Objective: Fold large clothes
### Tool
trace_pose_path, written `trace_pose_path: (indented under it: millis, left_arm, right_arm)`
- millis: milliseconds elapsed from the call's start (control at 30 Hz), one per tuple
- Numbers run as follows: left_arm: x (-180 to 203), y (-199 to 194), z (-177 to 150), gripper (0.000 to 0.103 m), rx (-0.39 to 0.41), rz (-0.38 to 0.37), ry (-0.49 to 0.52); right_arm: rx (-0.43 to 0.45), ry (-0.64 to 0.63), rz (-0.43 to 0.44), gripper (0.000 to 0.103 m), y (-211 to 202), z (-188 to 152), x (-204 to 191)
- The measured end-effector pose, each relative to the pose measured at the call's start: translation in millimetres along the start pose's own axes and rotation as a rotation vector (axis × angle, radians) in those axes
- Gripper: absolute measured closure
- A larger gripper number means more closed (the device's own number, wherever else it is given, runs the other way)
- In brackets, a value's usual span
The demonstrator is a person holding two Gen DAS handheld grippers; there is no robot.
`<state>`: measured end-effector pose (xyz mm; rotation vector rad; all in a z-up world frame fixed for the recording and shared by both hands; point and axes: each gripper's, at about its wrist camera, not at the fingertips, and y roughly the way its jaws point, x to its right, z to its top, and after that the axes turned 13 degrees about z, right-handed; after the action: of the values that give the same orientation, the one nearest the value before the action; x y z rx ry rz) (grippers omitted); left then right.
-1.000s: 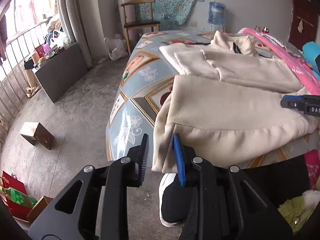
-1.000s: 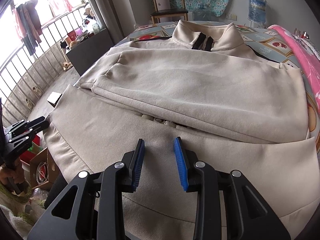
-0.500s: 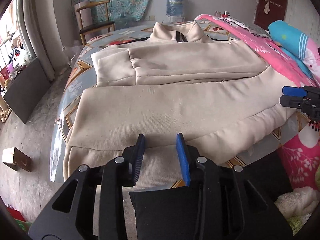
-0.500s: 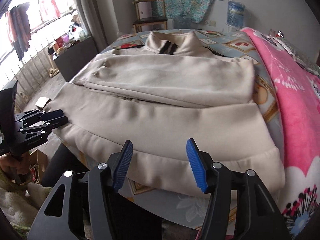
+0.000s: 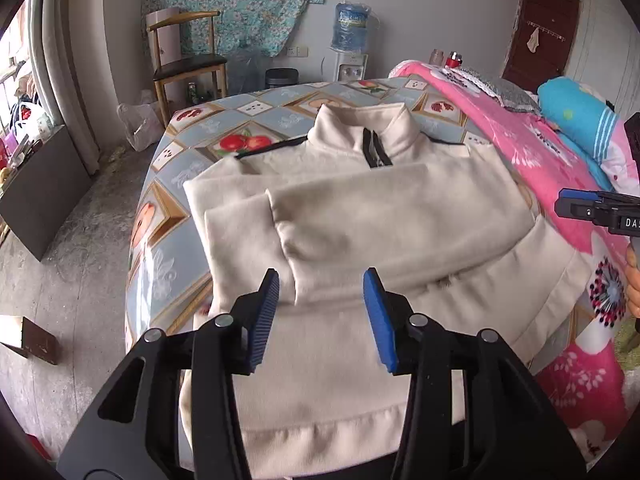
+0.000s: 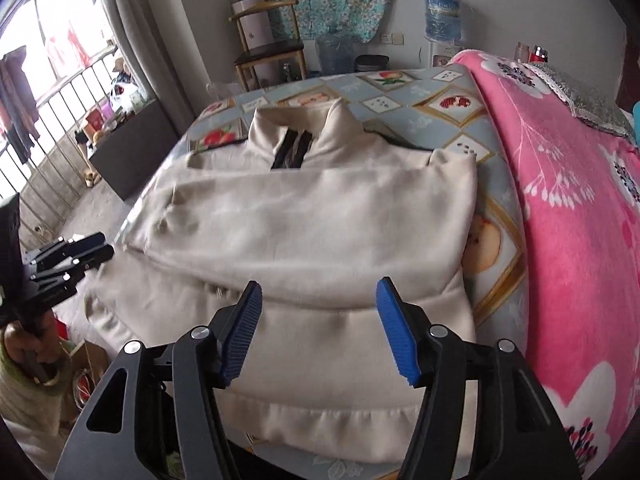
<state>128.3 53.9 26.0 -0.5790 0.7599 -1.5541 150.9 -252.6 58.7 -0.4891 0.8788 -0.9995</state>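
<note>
A cream zip-neck sweatshirt (image 5: 384, 216) lies flat on the bed, collar at the far side, both sleeves folded across the chest, hem hanging over the near edge. It also shows in the right wrist view (image 6: 320, 232). My left gripper (image 5: 322, 312) is open and empty, above the lower body of the sweatshirt near its left side. My right gripper (image 6: 320, 324) is open and empty, above the lower body nearer the right side. The right gripper's tips show at the right edge of the left wrist view (image 5: 592, 210); the left gripper shows at the left of the right wrist view (image 6: 68, 260).
The bed has a blue patterned fruit-print sheet (image 5: 172, 168). A pink floral blanket (image 6: 560, 200) covers its right side, with a blue pillow (image 5: 576, 116) beyond. A wooden chair (image 5: 188, 60), water dispenser (image 5: 350, 40) and dark low cabinet (image 5: 40, 188) stand on the floor.
Both grippers have opened wider and shifted over the sweatshirt's lower body. The left gripper swung from the bed's left edge toward the middle. The sweatshirt has not moved.
</note>
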Motion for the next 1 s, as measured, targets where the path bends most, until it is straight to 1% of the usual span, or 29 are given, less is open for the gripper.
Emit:
trace_pose_path:
  millis: [67, 133, 167, 200, 300, 367, 467, 500, 567, 667, 733, 833, 900, 1000]
  left_arm:
    - [-1, 13, 29, 0.045, -0.017, -0.027, -0.024]
    - [-2, 33, 61, 0.039, -0.047, -0.074, -0.057]
    - [-3, 45, 76, 0.037, -0.066, -0.091, -0.076]
    - [-2, 58, 91, 0.037, -0.080, -0.092, -0.087]
    - [6, 98, 136, 0.037, -0.086, -0.052, -0.072]
    - [15, 128, 164, 0.036, -0.101, -0.030, -0.066]
    - [30, 173, 199, 0.036, -0.134, 0.009, -0.053]
    - [35, 186, 207, 0.036, -0.147, 0.020, -0.053]
    - [45, 211, 219, 0.036, -0.175, 0.042, -0.039]
    - [57, 240, 225, 0.036, -0.217, 0.093, -0.002]
    - [61, 256, 225, 0.036, -0.243, 0.126, 0.012]
    - [67, 267, 221, 0.036, -0.276, 0.160, 0.060]
    - [69, 267, 216, 0.036, -0.297, 0.157, 0.096]
    - [69, 254, 209, 0.037, -0.305, 0.128, 0.150]
  right_arm:
    - [-0.005, 0.059, 0.053, 0.036, 8, 36, 8]
    - [-0.031, 0.087, 0.077, 0.036, 24, 70, 12]
    - [-0.043, 0.094, 0.079, 0.035, 36, 89, 15]
    - [-0.051, 0.098, 0.066, 0.035, 48, 105, 17]
    - [-0.087, 0.114, -0.016, 0.035, 92, 155, 29]
    - [-0.141, 0.131, -0.036, 0.035, 128, 184, 39]
    - [-0.234, 0.151, -0.086, 0.035, 178, 213, 55]
    - [-0.266, 0.158, -0.096, 0.035, 194, 219, 60]
    - [-0.326, 0.150, -0.143, 0.035, 221, 227, 67]
    - [-0.394, 0.151, -0.204, 0.035, 247, 229, 80]
    - [-0.424, 0.150, -0.241, 0.035, 255, 229, 88]
    - [-0.477, 0.120, -0.266, 0.035, 260, 224, 91]
    - [-0.510, 0.106, -0.249, 0.035, 256, 217, 91]
    - [-0.563, 0.098, -0.186, 0.035, 243, 204, 87]
